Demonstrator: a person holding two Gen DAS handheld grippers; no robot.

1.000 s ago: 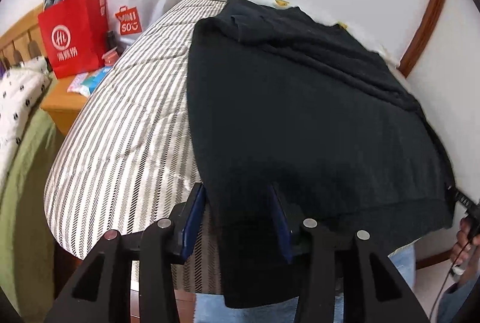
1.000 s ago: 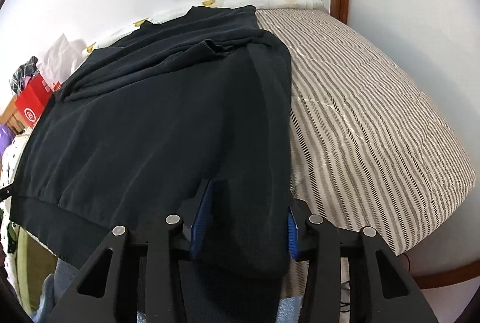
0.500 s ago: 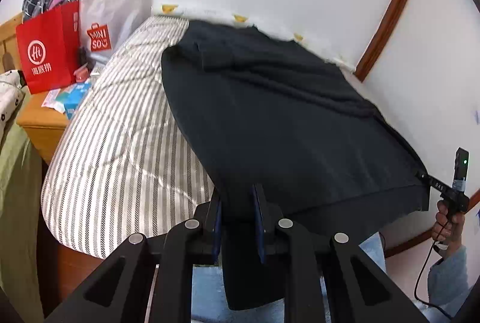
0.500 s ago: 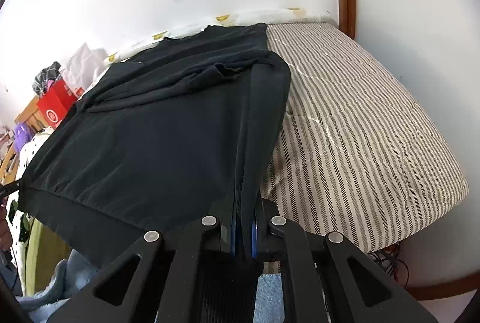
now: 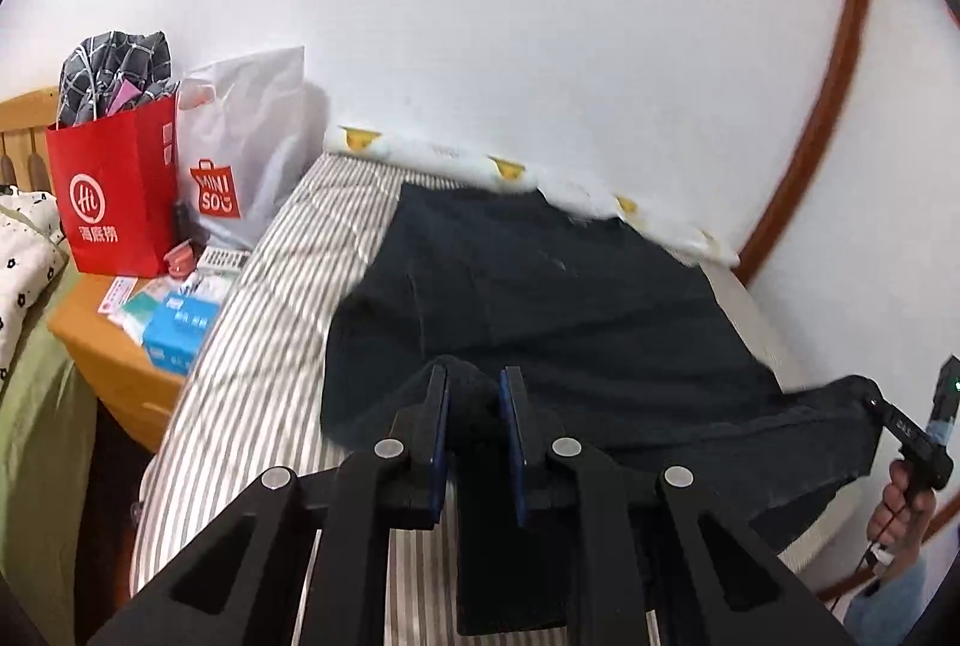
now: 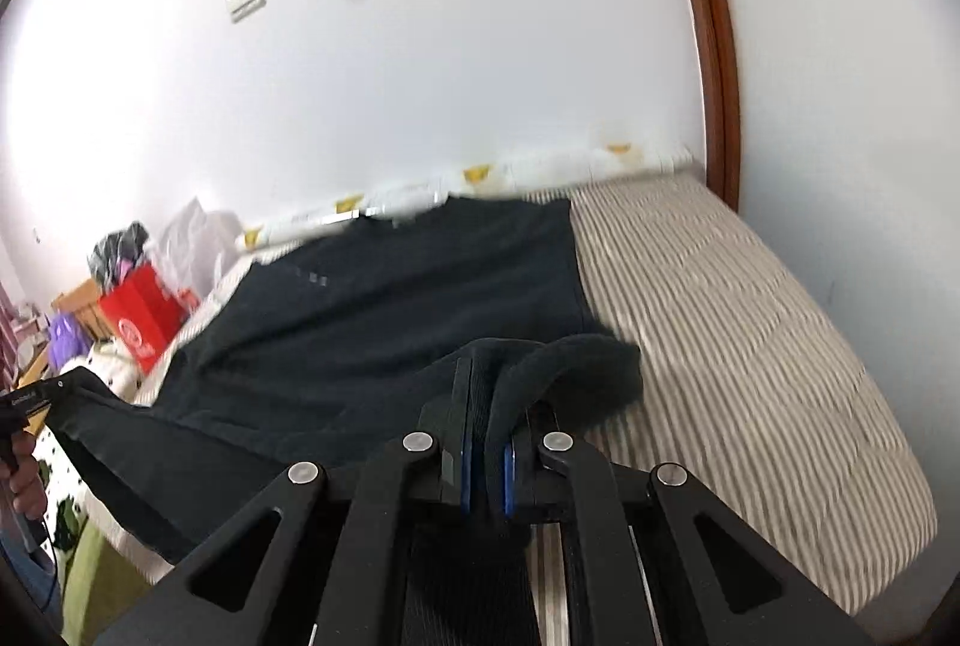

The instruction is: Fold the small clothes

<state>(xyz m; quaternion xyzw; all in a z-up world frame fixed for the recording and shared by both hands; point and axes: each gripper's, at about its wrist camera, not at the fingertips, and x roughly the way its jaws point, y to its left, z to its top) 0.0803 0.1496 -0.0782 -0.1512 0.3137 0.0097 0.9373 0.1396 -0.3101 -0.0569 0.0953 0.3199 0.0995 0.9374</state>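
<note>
Red paper makes the tall bag (image 5: 111, 190) at the far left of your left camera's view, with checked cloth poking out of its top. Just to its right stands a white plastic bag (image 5: 240, 153) with a red shop mark. Both bags sit on a wooden bedside table (image 5: 114, 364), and a blue box (image 5: 180, 331) lies on it near the bed's edge. Next comes the bed (image 5: 270, 322) with its grey and white stripes.

In the middle of that view lies the dark top (image 5: 540, 310), spread over the stripes. Your left gripper (image 5: 474, 409) at the bottom middle has its jaws pinched on a bunched corner of the cloth, lifted off the bed. At the far right of the frame, the other lifted corner hangs from your right gripper (image 5: 888, 415), with your hand below it.

Now your right camera's view. At the far left edge your left gripper (image 6: 36, 394) holds up one corner of the dark top (image 6: 390, 310). The cloth sags between the two corners, and its far part lies flat in the middle of the frame. At the bottom middle your right gripper (image 6: 486, 412) has its jaws nearly closed on a thick roll of the cloth, which flops over to the right. Bare striped bed (image 6: 750, 346) fills the right side.
</note>
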